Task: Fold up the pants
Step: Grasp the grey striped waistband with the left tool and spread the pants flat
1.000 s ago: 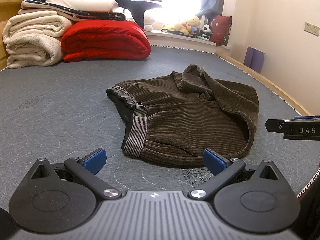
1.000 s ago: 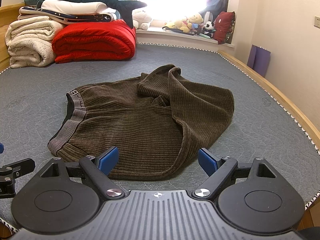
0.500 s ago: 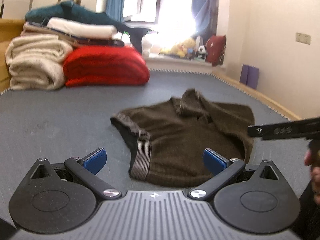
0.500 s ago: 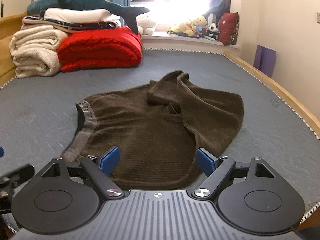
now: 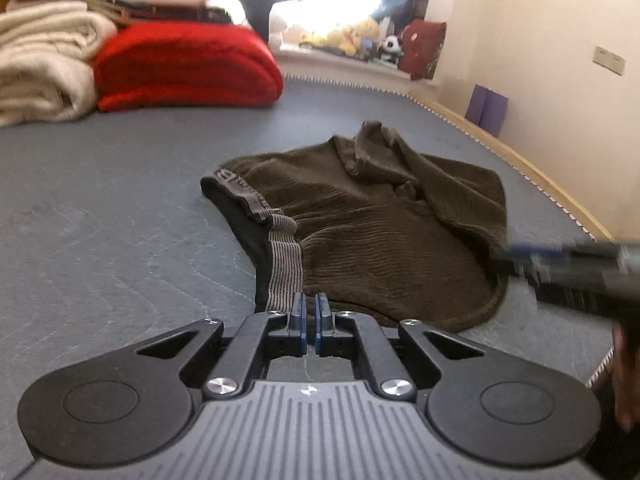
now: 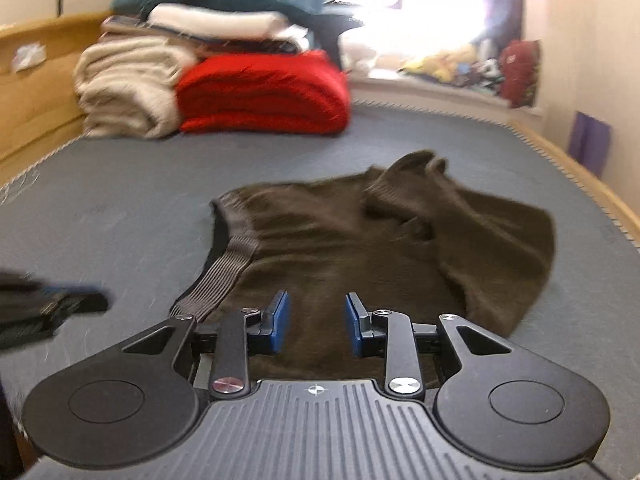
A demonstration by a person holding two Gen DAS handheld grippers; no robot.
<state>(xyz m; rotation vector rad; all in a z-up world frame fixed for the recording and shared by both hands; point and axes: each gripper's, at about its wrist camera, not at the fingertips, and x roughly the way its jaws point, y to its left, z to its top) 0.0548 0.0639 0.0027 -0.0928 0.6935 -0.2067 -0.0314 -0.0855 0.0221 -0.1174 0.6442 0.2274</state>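
Brown corduroy pants (image 5: 384, 232) lie crumpled on the grey mattress, waistband to the left, one part folded over at the far right; they also show in the right wrist view (image 6: 380, 248). My left gripper (image 5: 309, 308) is shut and empty, just short of the pants' near edge by the striped waistband (image 5: 285, 264). My right gripper (image 6: 316, 312) is partly open with nothing between its pads, above the pants' near edge. Each gripper appears blurred in the other's view, the right one (image 5: 568, 268) and the left one (image 6: 44, 308).
Folded cream blankets (image 5: 44, 68) and a red quilt (image 5: 184, 66) are stacked at the far left of the mattress (image 5: 100, 200). A wooden bed rail (image 5: 532, 168) runs along the right. Plush toys (image 5: 348, 38) sit on the window sill.
My left gripper has closed from wide open to shut. My right gripper has narrowed to about half its opening. Both have shifted, the views now blurred by motion.
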